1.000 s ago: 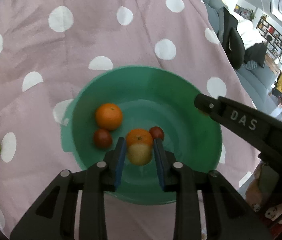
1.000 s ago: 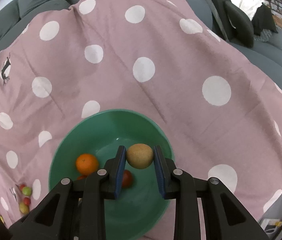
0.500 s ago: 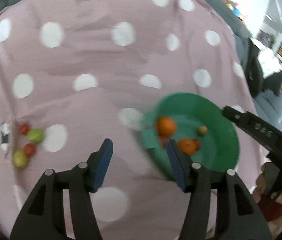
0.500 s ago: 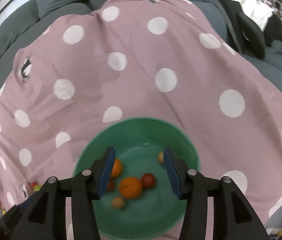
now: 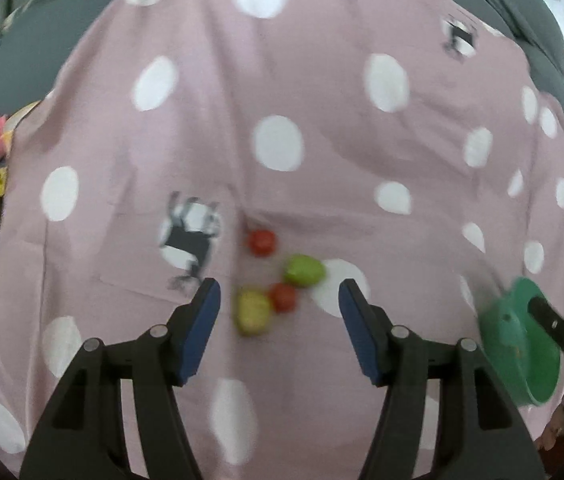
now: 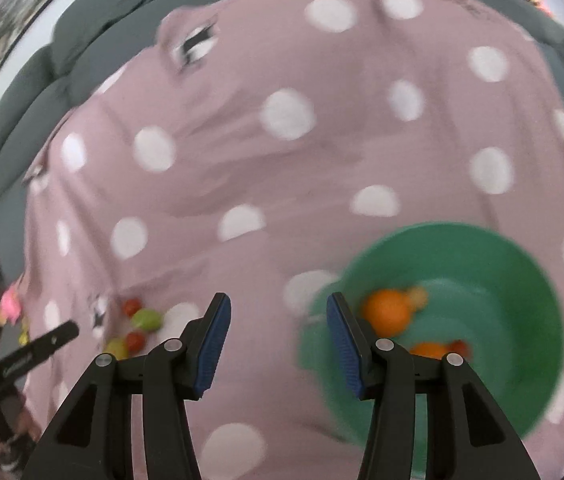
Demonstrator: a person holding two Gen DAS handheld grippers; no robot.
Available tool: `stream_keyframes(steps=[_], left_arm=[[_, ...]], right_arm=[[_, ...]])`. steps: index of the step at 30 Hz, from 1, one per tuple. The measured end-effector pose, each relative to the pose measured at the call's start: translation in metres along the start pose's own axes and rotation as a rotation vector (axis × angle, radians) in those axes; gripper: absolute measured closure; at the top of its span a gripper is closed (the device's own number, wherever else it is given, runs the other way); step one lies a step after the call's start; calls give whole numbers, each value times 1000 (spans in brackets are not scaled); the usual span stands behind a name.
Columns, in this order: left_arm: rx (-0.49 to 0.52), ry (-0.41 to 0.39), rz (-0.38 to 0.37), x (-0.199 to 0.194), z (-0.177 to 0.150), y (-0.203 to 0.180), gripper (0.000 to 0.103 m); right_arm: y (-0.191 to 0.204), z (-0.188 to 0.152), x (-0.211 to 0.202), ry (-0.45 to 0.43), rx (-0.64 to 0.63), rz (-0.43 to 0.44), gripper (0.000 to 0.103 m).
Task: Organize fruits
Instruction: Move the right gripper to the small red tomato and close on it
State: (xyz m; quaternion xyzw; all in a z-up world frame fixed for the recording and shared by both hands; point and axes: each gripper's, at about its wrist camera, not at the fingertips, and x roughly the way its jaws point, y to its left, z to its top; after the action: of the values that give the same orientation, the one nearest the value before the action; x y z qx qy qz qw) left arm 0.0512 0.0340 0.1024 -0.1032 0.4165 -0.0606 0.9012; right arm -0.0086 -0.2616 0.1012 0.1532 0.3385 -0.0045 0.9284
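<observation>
Left gripper [image 5: 280,304], fingers apart, should drop squarely over the yellow fruit [image 5: 252,312]; right gripper [image 6: 278,322] gapes empty near the bowl [image 6: 521,264]

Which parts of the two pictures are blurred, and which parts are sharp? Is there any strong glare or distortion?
Left wrist view: the left claw is sharp, while the small fruits and the green bowl are smeared by motion. Right wrist view: the right claw is sharp; the bowl, its oranges and the dotted pink cloth are streaked. Both views show fisheye bending and a dark round border; no strong glare.
</observation>
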Motion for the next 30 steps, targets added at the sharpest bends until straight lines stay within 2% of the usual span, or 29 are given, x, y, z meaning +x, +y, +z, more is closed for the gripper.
stream_keyframes(steps=[3,8,14,16,19,22,24,30], left_arm=[[-62,17,-6,6,3,21,42],[-144,41,-65,12,8,40,43],[-181,48,-118,15,8,49,44],[-183,54,-114,18,9,51,44],[-196,49,-111,20,11,57,48],[-211,46,-123,21,11,61,54],[-204,49,-114,23,12,62,56],[-173,45,-112,26,17,57,58]], right_arm=[[21,-8,21,46,-32,42,52],[58,-24,47,122,-104,93,52],[108,-29,92,265,-120,241,52],[125,-32,110,297,-135,247,53],[140,-35,129,343,-137,254,65],[150,-36,150,385,-95,285,67],[153,-39,159,408,-81,281,72],[155,-45,169,412,-80,249,73]])
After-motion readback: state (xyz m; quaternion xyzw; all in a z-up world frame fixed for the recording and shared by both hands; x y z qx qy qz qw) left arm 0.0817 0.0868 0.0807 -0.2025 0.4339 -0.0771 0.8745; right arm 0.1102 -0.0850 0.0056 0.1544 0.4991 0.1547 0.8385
